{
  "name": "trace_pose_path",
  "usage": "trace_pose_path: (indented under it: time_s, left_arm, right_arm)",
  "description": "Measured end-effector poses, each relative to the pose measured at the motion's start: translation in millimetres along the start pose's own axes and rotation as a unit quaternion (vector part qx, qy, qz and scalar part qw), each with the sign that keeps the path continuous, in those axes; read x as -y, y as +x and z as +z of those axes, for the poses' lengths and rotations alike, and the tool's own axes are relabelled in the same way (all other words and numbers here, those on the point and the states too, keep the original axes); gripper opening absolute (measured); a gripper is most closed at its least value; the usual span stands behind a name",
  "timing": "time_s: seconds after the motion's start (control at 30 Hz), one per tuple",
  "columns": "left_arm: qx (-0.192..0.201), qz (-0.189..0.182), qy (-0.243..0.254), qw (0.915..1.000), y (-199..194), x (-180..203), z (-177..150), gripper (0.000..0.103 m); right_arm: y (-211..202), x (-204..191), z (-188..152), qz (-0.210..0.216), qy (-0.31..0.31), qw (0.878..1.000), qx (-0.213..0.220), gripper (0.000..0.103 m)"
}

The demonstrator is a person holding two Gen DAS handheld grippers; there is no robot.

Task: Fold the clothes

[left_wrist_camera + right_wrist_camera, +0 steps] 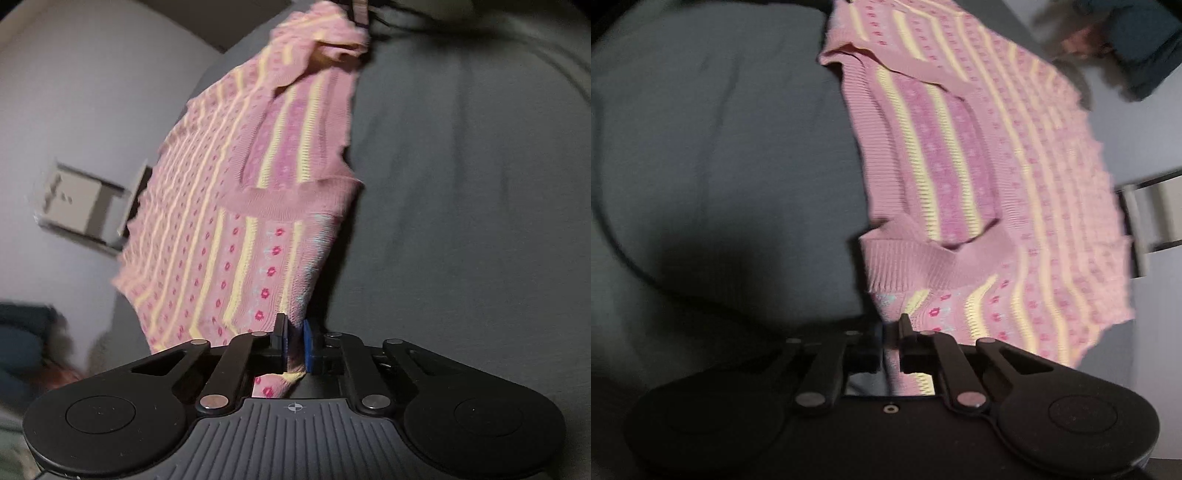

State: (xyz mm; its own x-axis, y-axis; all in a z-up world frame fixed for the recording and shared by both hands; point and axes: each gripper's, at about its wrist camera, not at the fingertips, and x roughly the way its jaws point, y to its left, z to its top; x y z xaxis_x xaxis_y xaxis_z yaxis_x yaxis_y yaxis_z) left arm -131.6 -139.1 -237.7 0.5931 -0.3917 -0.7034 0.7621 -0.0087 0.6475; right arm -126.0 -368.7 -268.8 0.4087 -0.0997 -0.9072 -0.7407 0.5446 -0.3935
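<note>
A pink knitted sweater [236, 206], patterned with yellow stripes and rows of small red motifs, is held stretched between the two grippers above a dark grey fabric surface [461, 184]. In the left wrist view, the left gripper [295, 345] is seen closed down to a narrow gap, with a shoulder portion of the sweater pinched between its blue-padded fingers [308, 347]; a small fold of the knit protrudes behind the jaws toward the gripper body. The ribbed neckband [280, 205] is located just ahead of this grip, and the garment extends away toward the upper edge of the view, where its far corner is gathered at the right gripper [360, 13]. In the right wrist view, the right gripper [892, 345] is likewise seen nearly closed, with the sweater [997, 166] edge clamped between its fingers [905, 332]; the ribbed neckband [916, 266] lies immediately beyond the fingertips. The body of the sweater hangs to one side of the grey surface [720, 166], against a pale wall or floor [74, 92]. A light-coloured boxlike object [77, 206] is visible behind the garment, though blur prevents identification. A dark blue item [1145, 48], possibly clothing, is noted at the frame corner.
</note>
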Motion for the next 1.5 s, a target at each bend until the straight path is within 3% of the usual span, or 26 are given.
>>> trace_pose_path:
  time_s: [0.13, 0.23, 0.3, 0.37, 0.43, 0.47, 0.57, 0.63, 0.67, 0.73, 0.77, 0.83, 0.9, 1.03, 1.13, 1.2, 1.27, 1.3, 1.37, 1.5]
  left_arm:
    - [0.005, -0.029, 0.022, 0.9993, 0, -7, -4, 0.007]
    - [0.003, -0.031, 0.036, 0.9989, 2, -7, -4, 0.007]
    - [0.002, -0.026, 0.032, 0.9991, 3, -7, -3, 0.008]
    - [0.002, -0.018, 0.025, 0.9995, 4, -7, -3, 0.008]
    - [0.013, -0.016, 0.019, 0.9996, -1, -2, -2, 0.008]
    - [0.015, -0.012, 0.014, 0.9997, -3, 0, -3, 0.009]
    - [0.023, -0.018, -0.014, 0.9995, -8, -4, -6, 0.018]
    - [0.032, -0.030, -0.052, 0.9977, -15, -11, -10, 0.028]
    - [0.036, -0.036, -0.072, 0.9961, -17, -16, -12, 0.033]
    - [0.048, -0.032, -0.116, 0.9915, -23, -24, -17, 0.066]
    - [0.055, -0.018, -0.140, 0.9884, -26, -28, -20, 0.073]
    - [0.059, 0.002, -0.178, 0.9823, -28, -35, -24, 0.076]
    - [0.039, 0.014, -0.216, 0.9755, -22, -48, -26, 0.076]
    - [0.013, 0.029, -0.303, 0.9523, -17, -69, -35, 0.076]
    - [0.006, 0.027, -0.347, 0.9374, -15, -74, -43, 0.076]
    - [0.004, 0.027, -0.347, 0.9374, -14, -71, -43, 0.076]
    - [0.003, 0.025, -0.341, 0.9397, -12, -65, -42, 0.076]
    - [0.002, 0.023, -0.338, 0.9410, -11, -62, -41, 0.076]
    - [0.003, 0.023, -0.334, 0.9422, -9, -57, -34, 0.076]
    - [0.005, 0.025, -0.350, 0.9363, -12, -53, -25, 0.076]
  right_arm:
    - [-1, 5, -9, 0.052, -0.018, 0.998, -0.020, 0.008]
    - [5, 5, -18, 0.039, -0.044, 0.996, -0.069, 0.008]
    - [4, 8, -23, 0.042, -0.018, 0.997, -0.064, 0.013]
    - [-1, 12, -29, 0.047, 0.017, 0.998, -0.043, 0.037]
    - [-11, 22, -39, 0.070, 0.073, 0.995, -0.003, 0.054]
    - [-18, 32, -49, 0.094, 0.120, 0.988, 0.021, 0.057]
    - [-37, 65, -91, 0.122, 0.255, 0.955, 0.089, 0.058]
    - [-44, 86, -129, 0.096, 0.348, 0.927, 0.105, 0.059]
    - [-48, 97, -149, 0.083, 0.394, 0.909, 0.113, 0.059]
    - [-44, 121, -186, 0.036, 0.498, 0.861, 0.095, 0.059]
    - [-40, 131, -208, 0.019, 0.550, 0.832, 0.072, 0.056]
    - [-28, 146, -236, -0.004, 0.611, 0.791, 0.036, 0.052]
    - [-20, 143, -261, -0.003, 0.660, 0.751, 0.007, 0.049]
    - [-13, 135, -288, 0.034, 0.710, 0.703, -0.015, 0.048]
    - [-22, 126, -288, 0.020, 0.715, 0.698, -0.029, 0.049]
    - [-23, 123, -290, 0.009, 0.714, 0.699, -0.045, 0.049]
    - [-20, 123, -290, 0.016, 0.722, 0.691, -0.038, 0.046]
    - [-20, 122, -290, 0.018, 0.727, 0.685, -0.031, 0.042]
    - [-20, 122, -292, 0.025, 0.744, 0.668, -0.009, 0.018]
    - [-22, 120, -297, 0.009, 0.766, 0.643, 0.015, 0.008]
